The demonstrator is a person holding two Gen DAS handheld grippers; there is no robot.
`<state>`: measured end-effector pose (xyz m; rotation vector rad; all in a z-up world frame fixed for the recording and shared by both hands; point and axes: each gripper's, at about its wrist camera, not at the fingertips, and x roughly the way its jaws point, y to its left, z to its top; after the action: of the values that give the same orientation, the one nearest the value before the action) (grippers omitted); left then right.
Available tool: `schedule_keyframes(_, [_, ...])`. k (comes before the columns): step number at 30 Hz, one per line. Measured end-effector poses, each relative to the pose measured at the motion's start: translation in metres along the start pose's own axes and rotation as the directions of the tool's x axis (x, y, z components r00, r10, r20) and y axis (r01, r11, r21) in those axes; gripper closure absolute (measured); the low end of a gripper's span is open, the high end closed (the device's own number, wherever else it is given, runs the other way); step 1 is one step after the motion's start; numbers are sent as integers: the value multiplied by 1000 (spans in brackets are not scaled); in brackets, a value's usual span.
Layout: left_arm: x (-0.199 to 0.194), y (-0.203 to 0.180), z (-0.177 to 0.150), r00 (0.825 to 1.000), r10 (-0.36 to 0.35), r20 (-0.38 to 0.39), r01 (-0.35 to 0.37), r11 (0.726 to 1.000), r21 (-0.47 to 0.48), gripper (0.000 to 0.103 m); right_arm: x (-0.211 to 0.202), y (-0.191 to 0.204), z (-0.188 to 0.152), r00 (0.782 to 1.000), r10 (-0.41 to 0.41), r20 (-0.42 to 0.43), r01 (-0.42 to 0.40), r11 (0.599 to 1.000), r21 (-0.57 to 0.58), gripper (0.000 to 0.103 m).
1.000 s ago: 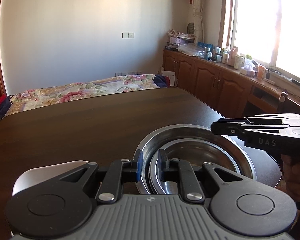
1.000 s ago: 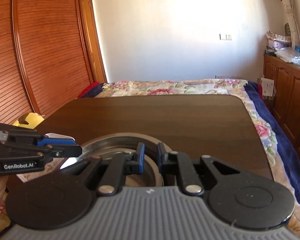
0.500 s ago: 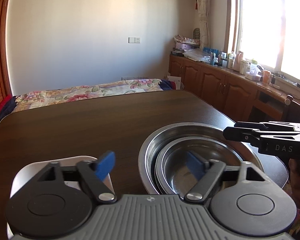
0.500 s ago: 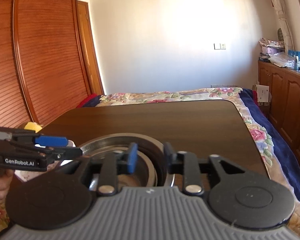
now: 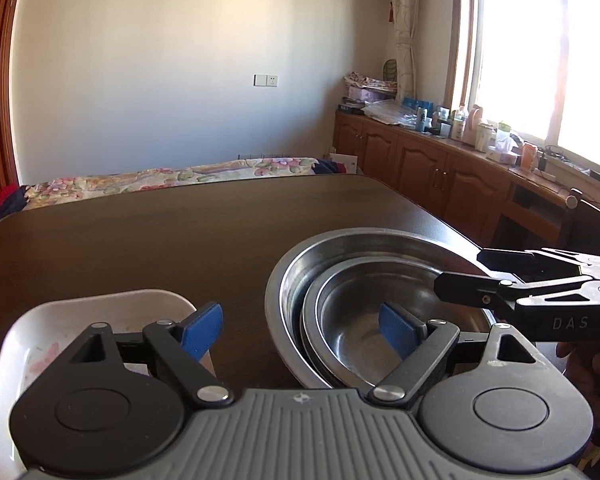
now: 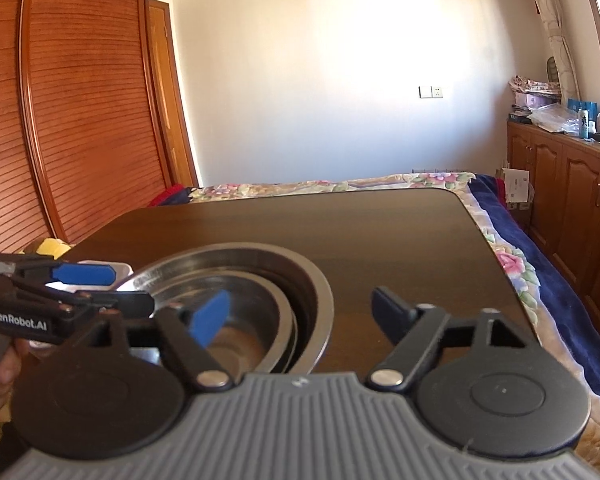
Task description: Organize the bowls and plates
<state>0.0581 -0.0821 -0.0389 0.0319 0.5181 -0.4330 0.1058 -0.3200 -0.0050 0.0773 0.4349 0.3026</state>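
Glossy steel bowls [image 5: 364,280], smooth white plate [image 5: 32,332], dark wood-grain table [image 5: 160,236].

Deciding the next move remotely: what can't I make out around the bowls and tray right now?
- Nested steel bowls: near rims hidden by the tongs' body in both wrist views; exact count unclear.
- White tray: near half covered by the left tongs; contents unreadable.
- Yellow object: mostly hidden behind the table edge.

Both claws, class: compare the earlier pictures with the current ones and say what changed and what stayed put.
The left claw and right claw were shut on the near rims of the nested steel bowls; both have just been opening and now stand wide, pressing on nothing. The bowls, the white dish and the table stayed where they were.
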Motion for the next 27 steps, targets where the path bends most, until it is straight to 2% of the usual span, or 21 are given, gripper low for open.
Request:
schedule_keyframes(3, [3, 0, -1, 1000, 13, -4, -13, 1000, -5, 15, 0, 1, -3, 1000, 0, 1, 0, 1000, -3, 17])
schedule_keyframes(10, [8, -3, -3, 1000, -5, -21, 5, 1000, -8, 16, 2, 2, -10, 1000, 11, -7, -11, 1000, 17, 14])
schedule_keyframes(15, [9, -5, -6, 999, -19, -32, 19, 1000, -11, 33, 2, 1, -12, 1000, 31, -4, -31, 999, 42, 15])
schedule_keyframes(17, [9, -8, -7, 999, -19, -35, 19, 1000, -5, 46, 2, 2, -13, 999, 35, -4, -35, 998, 49, 15])
schedule_keyframes(20, [9, -8, -9, 999, -20, -40, 20, 1000, -5, 57, 2, 2, -15, 999, 39, -6, -39, 998, 59, 21])
schedule_keyframes(24, [8, -10, -10, 1000, -18, -24, 18, 1000, -10, 62, 2, 1, -17, 999, 41, -12, -40, 996, 74, 39])
schedule_keyframes(27, [5, -9, -13, 1000, -20, -13, 19, 1000, -14, 64, 2, 0, -19, 999, 46, -12, -44, 995, 87, 46])
